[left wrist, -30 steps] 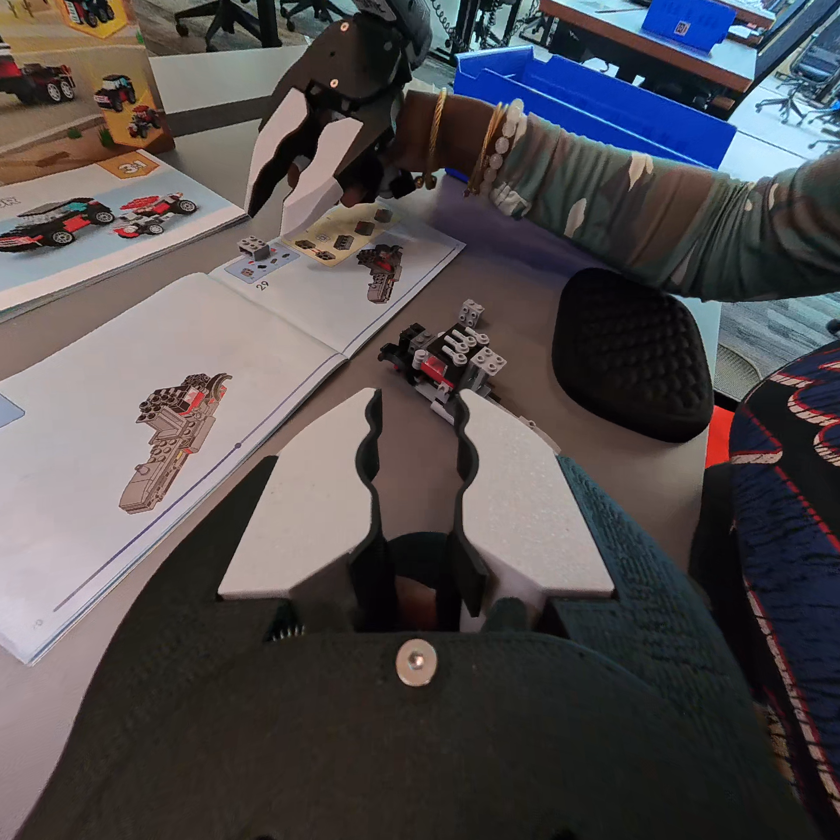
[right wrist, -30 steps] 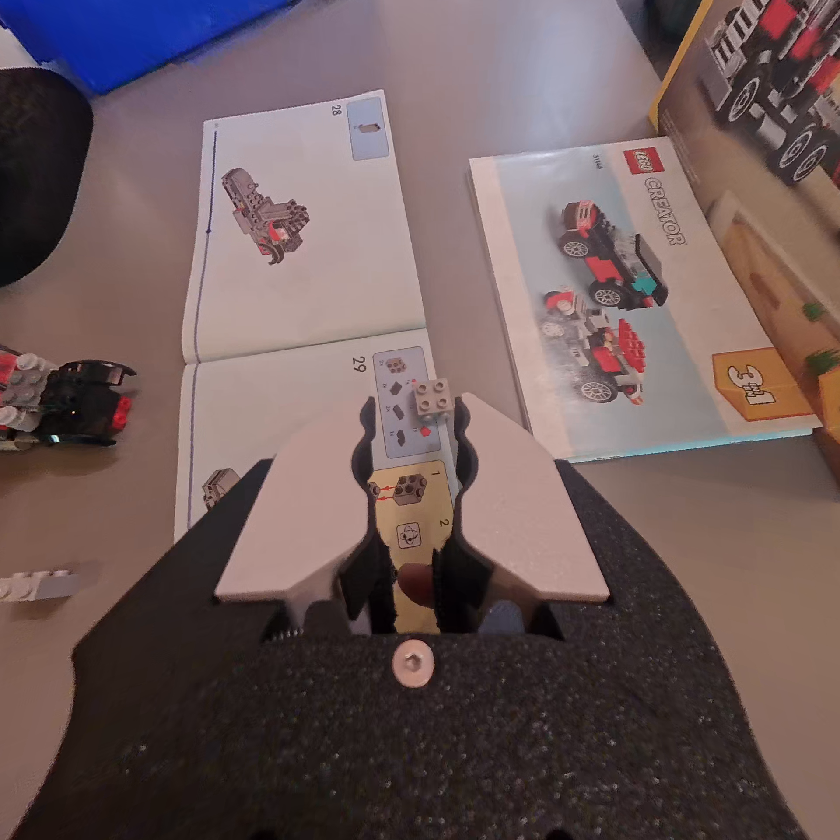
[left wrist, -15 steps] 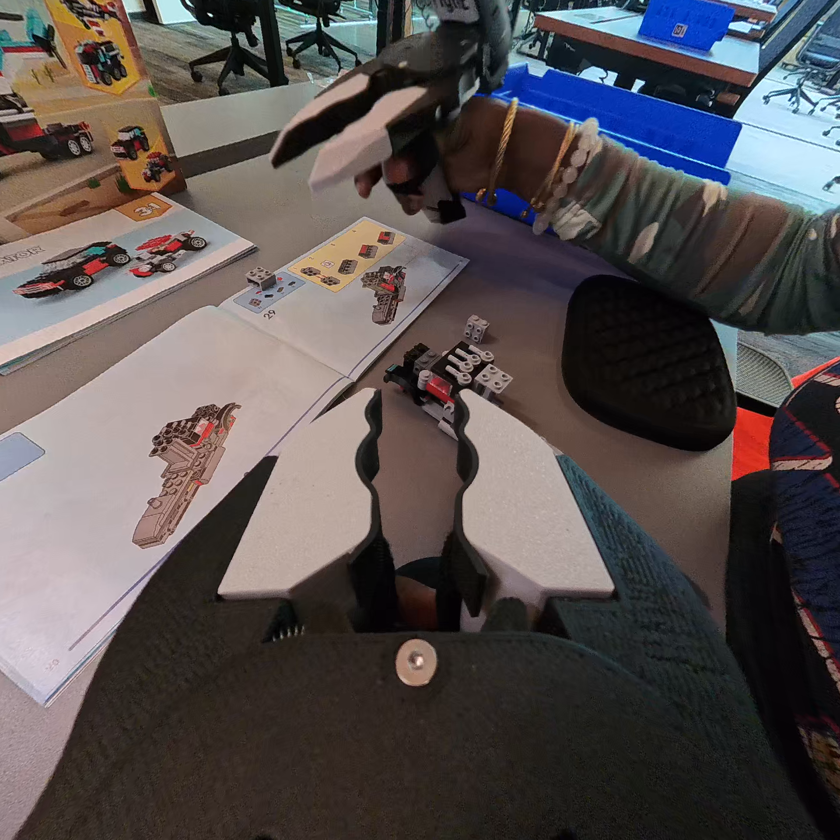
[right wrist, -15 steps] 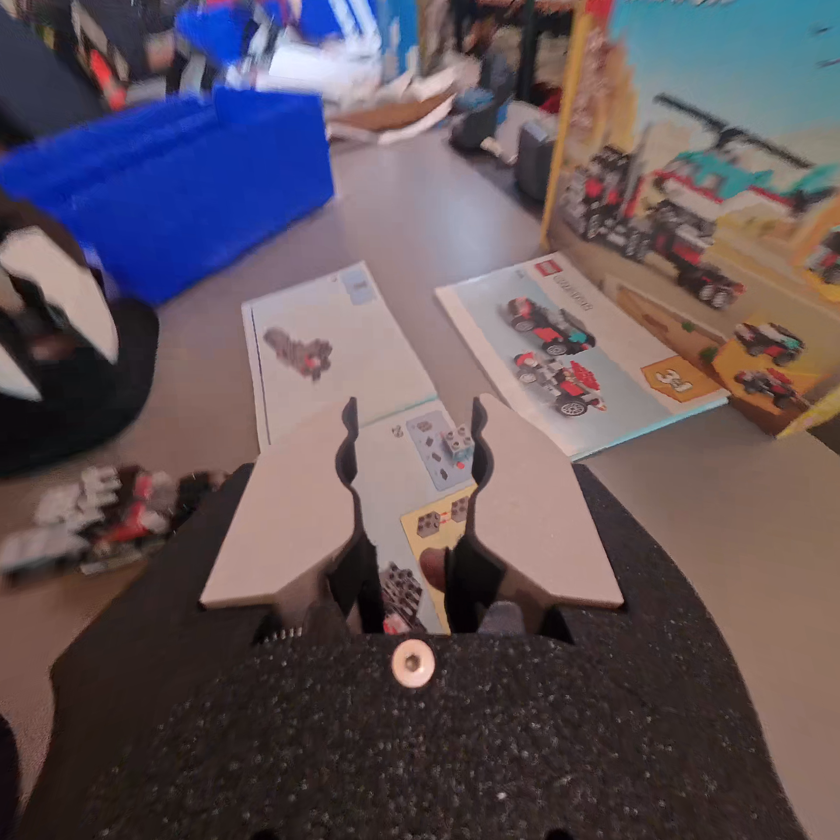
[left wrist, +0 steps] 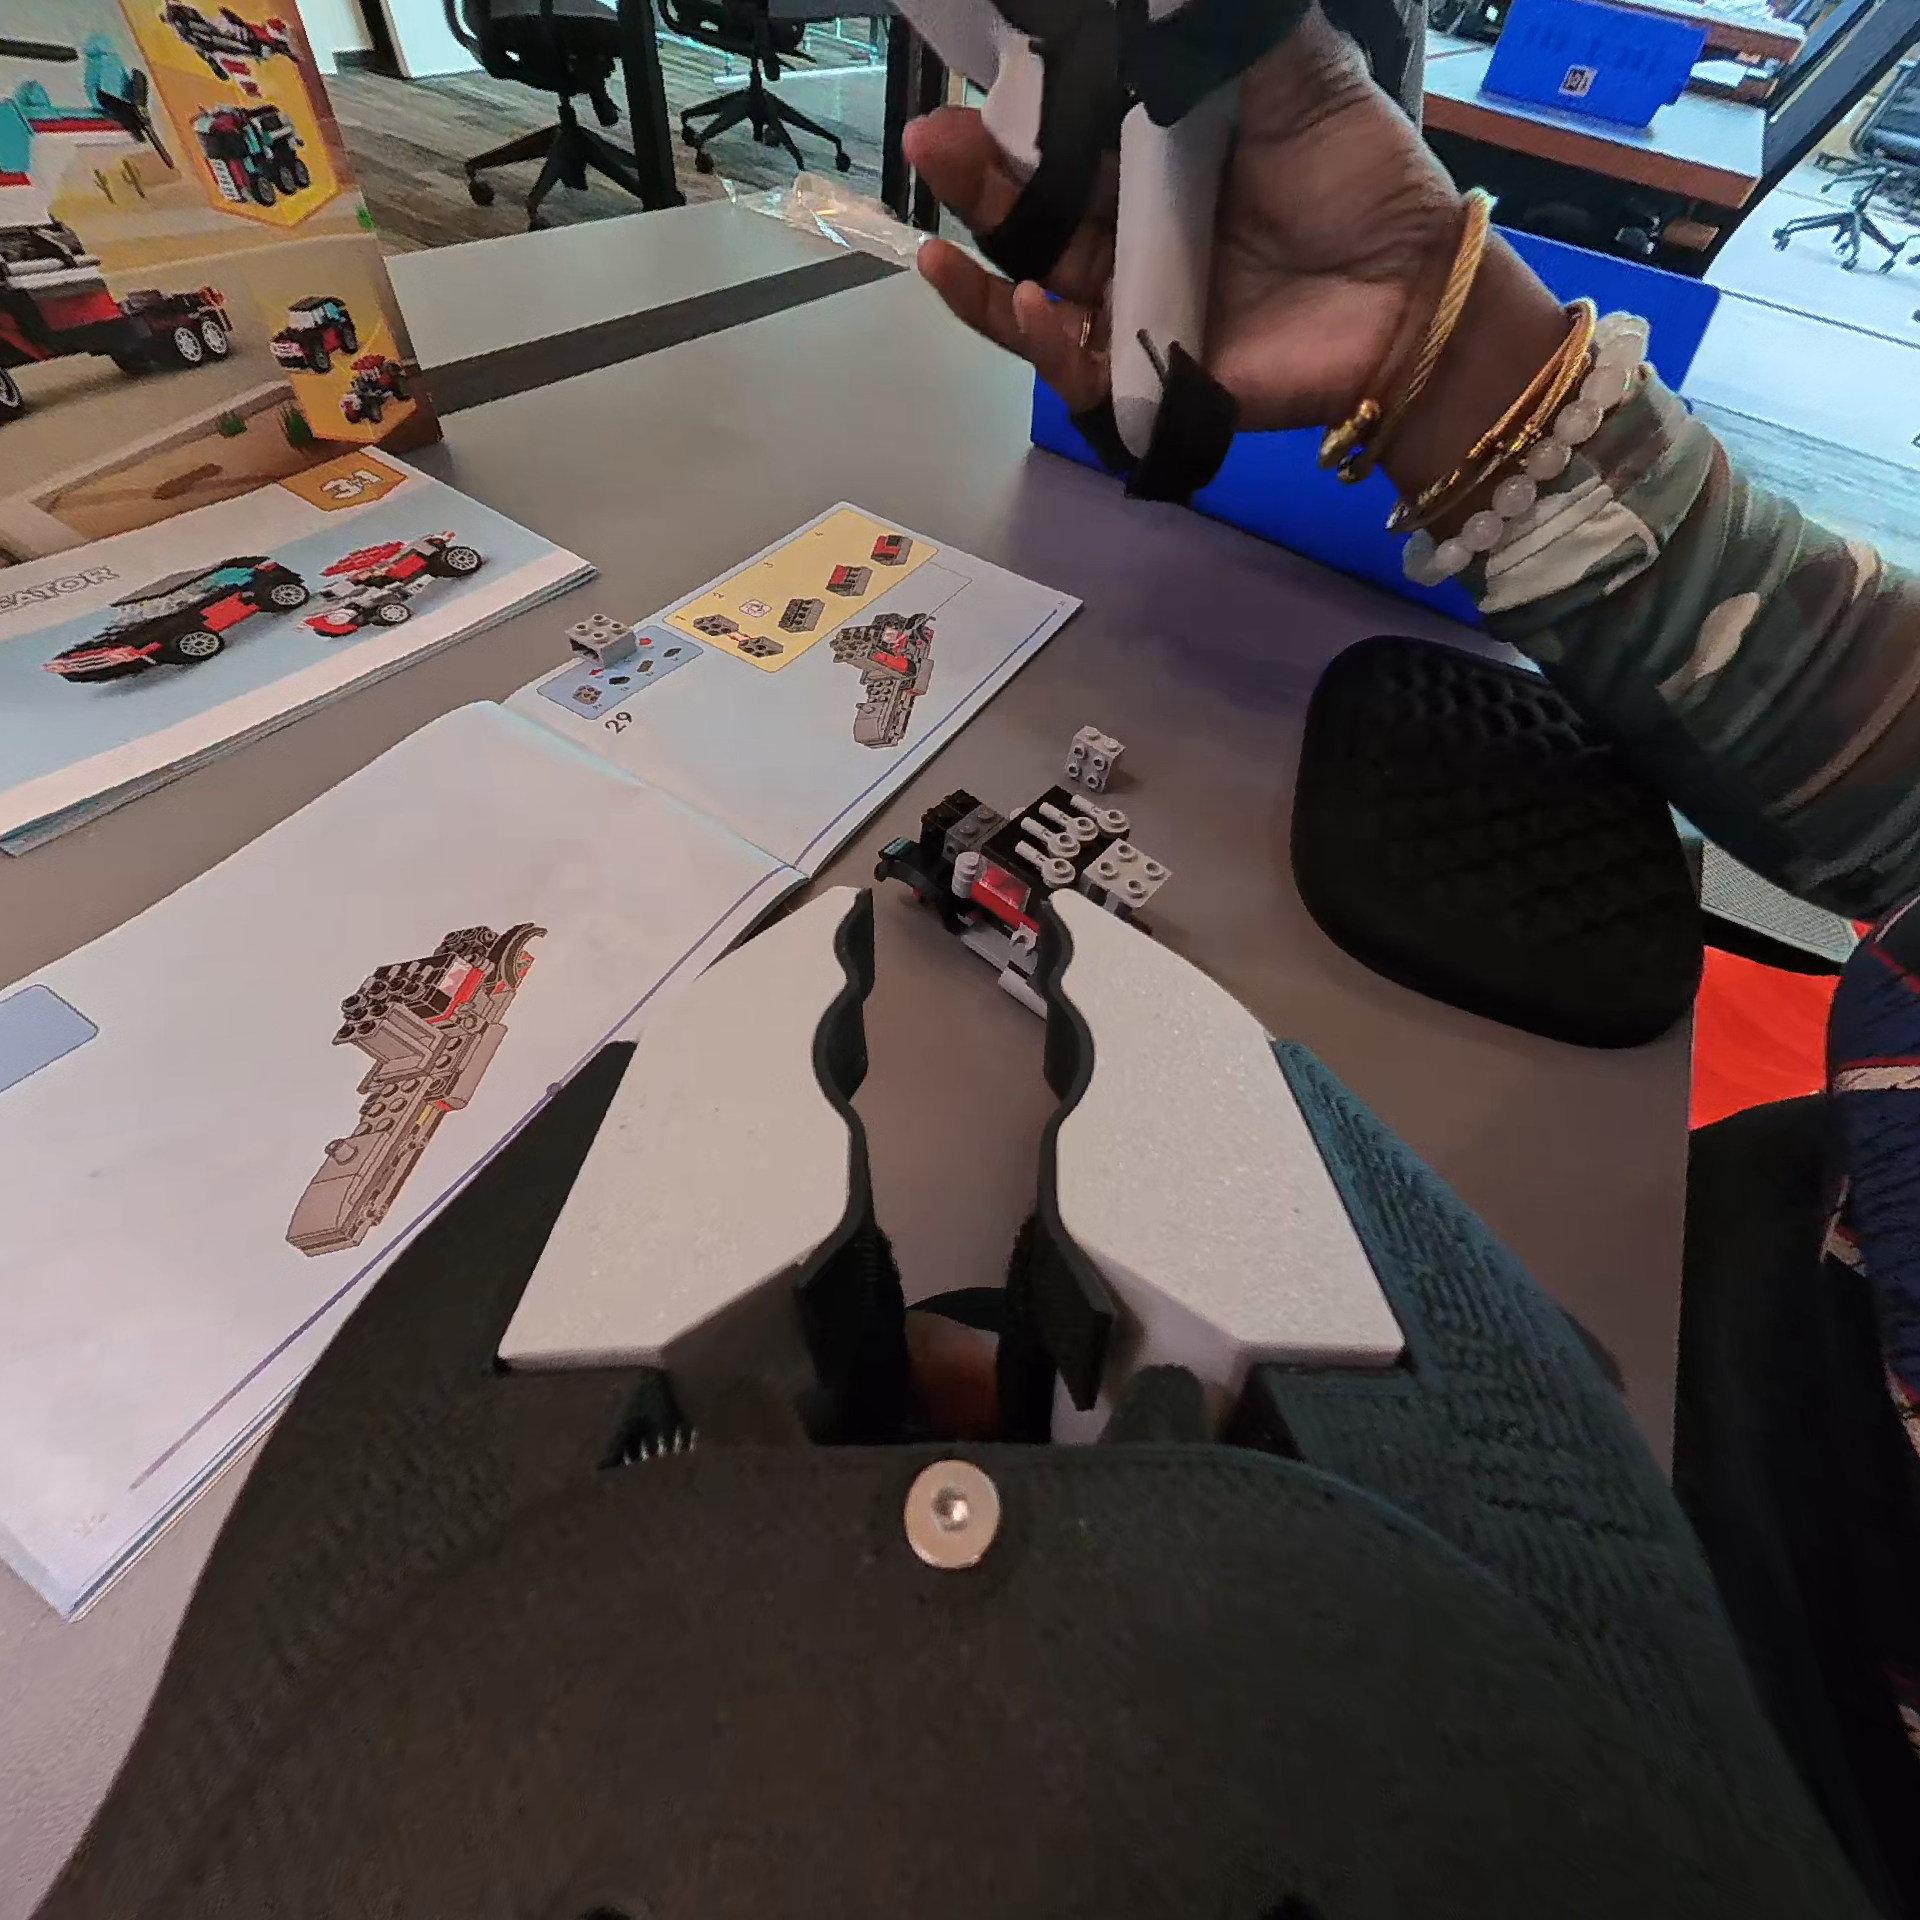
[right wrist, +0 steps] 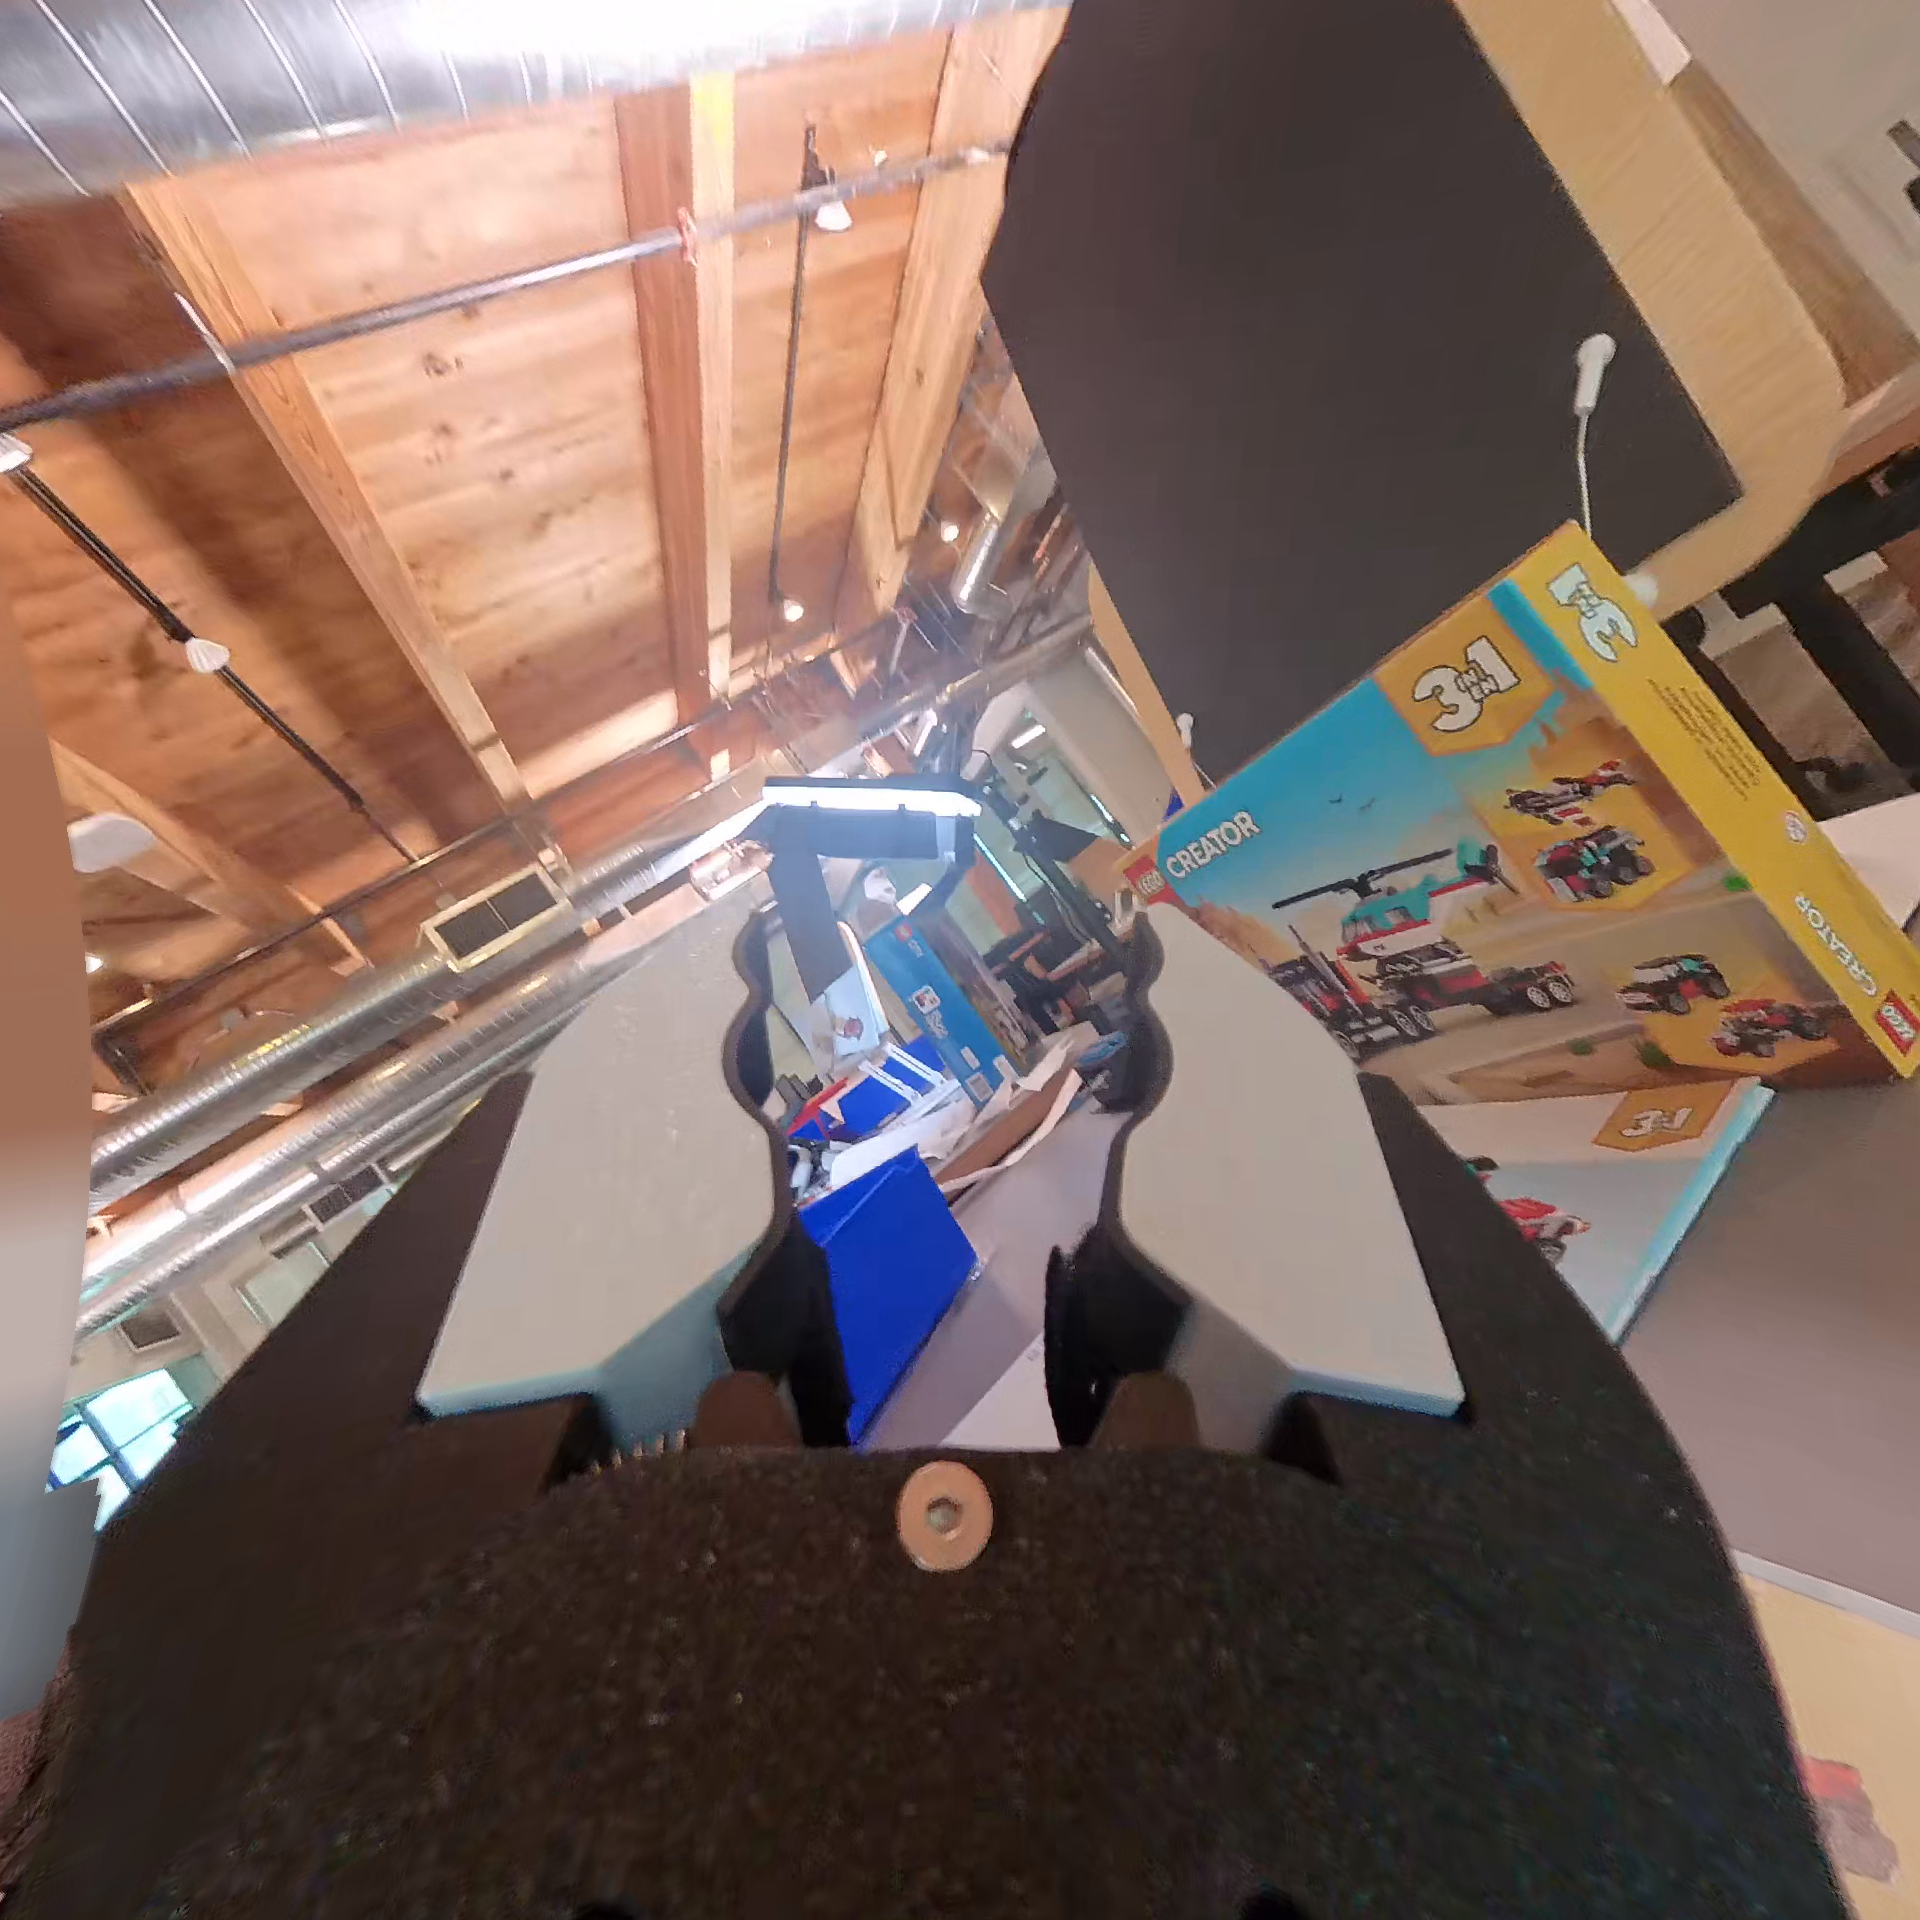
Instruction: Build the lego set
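Your left tongs (left wrist: pixel 956 935) hang parted and empty just short of the half-built black, red and grey brick vehicle (left wrist: pixel 1023 868) on the grey counter (left wrist: pixel 727 416), probably lined up to take it. Your right tongs (right wrist: pixel 940 997), also spread and holding nothing, tilt up toward the ceiling. A small grey square brick (left wrist: pixel 601 636) sits on the open instruction booklet (left wrist: pixel 540 862); free counter lies beyond the model, with a black pad (left wrist: pixel 1496 842) near its right

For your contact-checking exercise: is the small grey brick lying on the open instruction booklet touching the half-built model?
Apart. The left wrist view shows the grey brick on the booklet, with printed page and bare table separating it from the model.
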`<control>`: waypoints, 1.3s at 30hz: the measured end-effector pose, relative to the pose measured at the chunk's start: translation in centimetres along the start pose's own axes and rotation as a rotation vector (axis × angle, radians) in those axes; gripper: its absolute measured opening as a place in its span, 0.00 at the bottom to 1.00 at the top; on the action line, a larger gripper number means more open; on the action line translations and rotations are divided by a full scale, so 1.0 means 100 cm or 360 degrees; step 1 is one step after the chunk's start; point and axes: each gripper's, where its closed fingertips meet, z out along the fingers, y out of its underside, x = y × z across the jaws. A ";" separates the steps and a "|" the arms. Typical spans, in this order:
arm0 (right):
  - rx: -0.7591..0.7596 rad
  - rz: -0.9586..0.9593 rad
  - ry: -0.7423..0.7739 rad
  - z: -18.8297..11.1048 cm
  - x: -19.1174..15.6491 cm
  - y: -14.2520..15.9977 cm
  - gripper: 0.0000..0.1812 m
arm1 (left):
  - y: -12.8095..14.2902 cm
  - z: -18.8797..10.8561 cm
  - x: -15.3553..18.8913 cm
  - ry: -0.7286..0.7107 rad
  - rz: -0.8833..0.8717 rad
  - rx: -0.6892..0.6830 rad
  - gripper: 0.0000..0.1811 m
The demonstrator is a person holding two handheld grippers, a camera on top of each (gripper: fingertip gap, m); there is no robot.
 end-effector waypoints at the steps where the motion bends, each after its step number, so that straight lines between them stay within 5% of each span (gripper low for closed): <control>1: 0.0016 0.0010 -0.0015 -0.001 -0.001 -0.001 0.36 | 0.000 0.000 0.000 -0.0001 0.0003 0.0000 0.16; 15: 0.0197 0.0034 -0.0092 -0.011 -0.004 -0.014 0.35 | 0.005 0.004 0.003 0.0031 0.0014 -0.0057 0.17; 32: 0.0138 -0.0018 -0.0094 -0.008 -0.005 -0.007 0.34 | 0.010 0.006 0.005 0.0069 0.0004 -0.0101 0.20; 39: -0.0130 -0.0414 0.0088 -0.005 0.008 0.016 0.36 | 0.010 0.007 0.003 0.0051 -0.0019 -0.0106 0.24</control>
